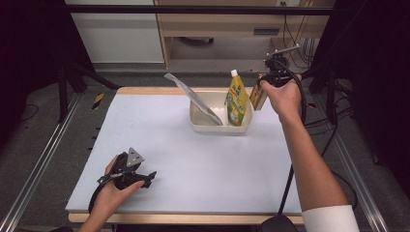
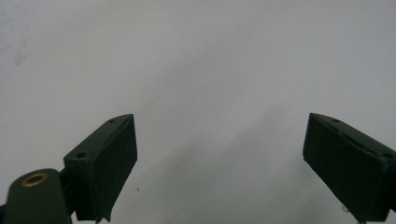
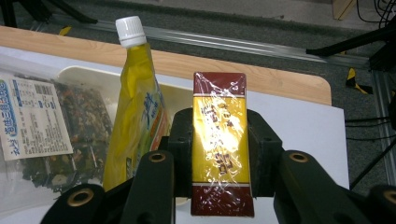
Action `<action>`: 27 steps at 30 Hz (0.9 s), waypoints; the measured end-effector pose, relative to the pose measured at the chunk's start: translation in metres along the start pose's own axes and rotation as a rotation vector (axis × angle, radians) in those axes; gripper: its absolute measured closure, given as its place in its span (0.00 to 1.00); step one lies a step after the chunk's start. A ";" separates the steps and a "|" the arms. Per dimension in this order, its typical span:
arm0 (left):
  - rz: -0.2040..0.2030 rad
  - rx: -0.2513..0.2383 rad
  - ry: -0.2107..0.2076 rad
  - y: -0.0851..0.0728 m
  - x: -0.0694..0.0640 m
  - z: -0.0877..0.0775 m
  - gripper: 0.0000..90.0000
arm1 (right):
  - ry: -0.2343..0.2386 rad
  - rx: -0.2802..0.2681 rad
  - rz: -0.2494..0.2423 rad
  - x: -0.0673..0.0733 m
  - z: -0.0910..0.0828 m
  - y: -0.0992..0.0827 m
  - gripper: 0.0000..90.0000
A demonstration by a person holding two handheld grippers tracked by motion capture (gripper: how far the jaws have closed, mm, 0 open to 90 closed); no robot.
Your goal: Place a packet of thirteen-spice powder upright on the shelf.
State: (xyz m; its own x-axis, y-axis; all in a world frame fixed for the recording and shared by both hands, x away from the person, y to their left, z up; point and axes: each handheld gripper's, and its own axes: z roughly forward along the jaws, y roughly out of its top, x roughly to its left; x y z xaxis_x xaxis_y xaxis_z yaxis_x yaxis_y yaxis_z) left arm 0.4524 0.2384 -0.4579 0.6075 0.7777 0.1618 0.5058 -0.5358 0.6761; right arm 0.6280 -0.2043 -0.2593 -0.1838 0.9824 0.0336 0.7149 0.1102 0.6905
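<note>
My right gripper (image 1: 263,86) is shut on a gold and dark red wrapped box (image 3: 219,140), held in the air at the right end of a cream tub (image 1: 198,121). In the right gripper view both jaws press the box's long sides. A yellow spouted pouch (image 1: 237,99) with a white cap stands upright in the tub's right part. A clear packet of dried food (image 1: 193,97) leans against the tub's left wall. My left gripper (image 1: 147,178) rests low over the white mat (image 1: 183,159) near the front left, its jaws open with nothing between them (image 2: 219,158).
The mat covers a wooden table (image 1: 145,90). Metal rails (image 1: 43,159) run along both sides. A cable (image 1: 290,179) trails from the right gripper down past the forearm. Shelving and a cabinet (image 1: 208,29) stand beyond the table's far edge.
</note>
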 end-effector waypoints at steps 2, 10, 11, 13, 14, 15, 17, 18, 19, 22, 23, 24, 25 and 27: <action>0.001 0.001 -0.001 0.000 0.000 0.000 0.11 | -0.001 0.000 -0.003 0.000 0.000 0.002 0.76; 0.005 0.004 -0.003 0.000 0.000 0.001 0.11 | 0.011 0.004 -0.002 0.011 0.006 0.009 0.76; 0.005 0.005 -0.003 -0.001 0.000 0.001 0.11 | 0.013 0.003 -0.006 0.013 0.008 0.009 0.76; 0.006 0.009 -0.004 -0.001 0.000 0.001 0.11 | 0.017 0.004 -0.005 0.015 0.011 0.011 0.76; 0.009 0.011 -0.005 -0.001 -0.001 0.002 0.11 | 0.018 0.005 -0.001 0.016 0.013 0.011 0.76; 0.009 0.012 -0.006 -0.001 -0.001 0.002 0.11 | 0.020 0.009 0.001 0.017 0.015 0.012 0.76; 0.011 0.012 -0.008 -0.001 -0.001 0.002 0.11 | 0.025 0.013 0.005 0.018 0.020 0.013 0.76; 0.009 0.013 -0.011 -0.001 -0.002 0.003 0.11 | 0.026 0.015 0.006 0.018 0.022 0.013 0.76; 0.012 0.013 -0.010 -0.001 -0.002 0.003 0.11 | 0.029 0.022 0.014 0.019 0.025 0.013 0.76; 0.014 0.015 -0.013 -0.001 -0.002 0.003 0.11 | 0.030 0.034 0.026 0.019 0.032 0.012 0.76; 0.015 0.016 -0.013 -0.001 -0.002 0.004 0.11 | 0.027 0.035 0.024 0.018 0.035 0.012 0.76; 0.014 0.017 -0.012 -0.001 -0.002 0.004 0.11 | 0.025 0.039 0.027 0.018 0.036 0.012 0.76; 0.015 0.018 -0.015 -0.001 -0.003 0.004 0.11 | 0.024 0.044 0.034 0.018 0.038 0.011 0.76; 0.018 0.020 -0.015 -0.001 -0.003 0.005 0.11 | 0.023 0.044 0.032 0.016 0.041 0.010 0.76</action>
State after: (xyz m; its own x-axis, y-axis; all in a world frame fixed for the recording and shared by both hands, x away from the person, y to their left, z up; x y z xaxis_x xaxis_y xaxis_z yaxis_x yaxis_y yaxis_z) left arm 0.4528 0.2354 -0.4625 0.6258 0.7628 0.1628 0.5069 -0.5564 0.6584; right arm 0.6604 -0.1814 -0.2816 -0.1758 0.9818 0.0718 0.7494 0.0862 0.6565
